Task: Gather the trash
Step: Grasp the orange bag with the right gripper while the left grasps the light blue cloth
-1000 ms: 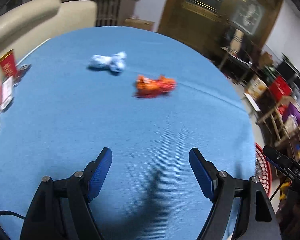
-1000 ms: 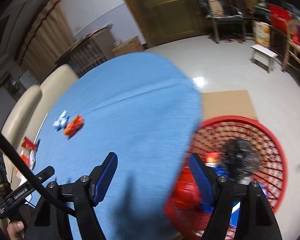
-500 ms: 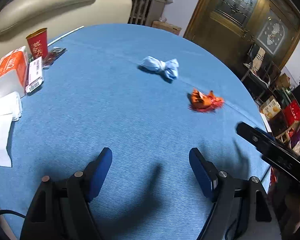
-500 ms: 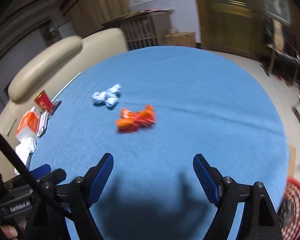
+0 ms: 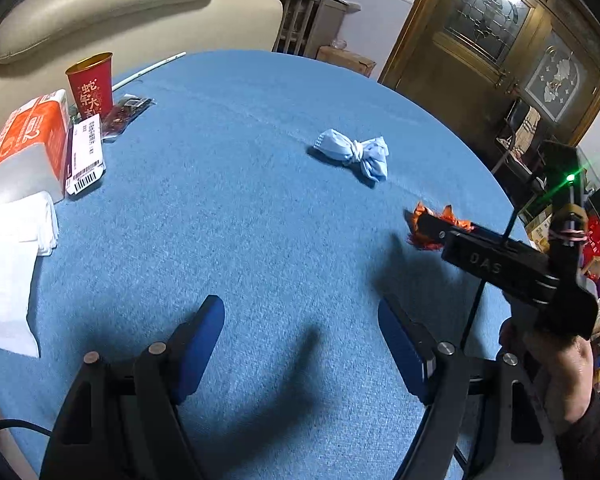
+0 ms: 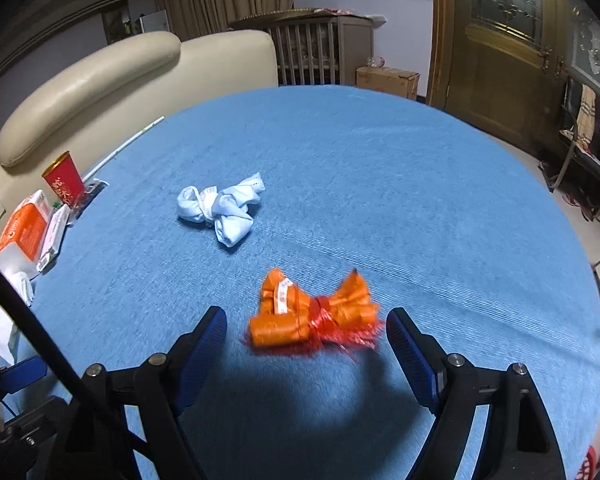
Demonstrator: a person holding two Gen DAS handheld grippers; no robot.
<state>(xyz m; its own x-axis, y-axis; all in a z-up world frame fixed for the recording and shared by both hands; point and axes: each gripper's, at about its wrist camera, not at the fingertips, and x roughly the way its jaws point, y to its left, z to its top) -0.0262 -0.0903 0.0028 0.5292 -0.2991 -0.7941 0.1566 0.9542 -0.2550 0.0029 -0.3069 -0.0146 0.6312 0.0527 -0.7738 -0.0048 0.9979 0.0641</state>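
Directly ahead of the right gripper (image 6: 306,336), jaws wide, the orange knotted wrapper (image 6: 312,316) lay on the blue tablecloth (image 6: 380,184), crumpled, with a red frayed fringe, apparently untouched. The left gripper (image 5: 300,344) was also spread wide, holding nothing. A pale-blue knotted wrapper (image 6: 220,206) lay beyond.

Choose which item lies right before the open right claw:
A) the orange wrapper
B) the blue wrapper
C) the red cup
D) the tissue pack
A: in the right wrist view the orange wrapper lies just ahead of the open right claw, with the blue wrapper farther off.
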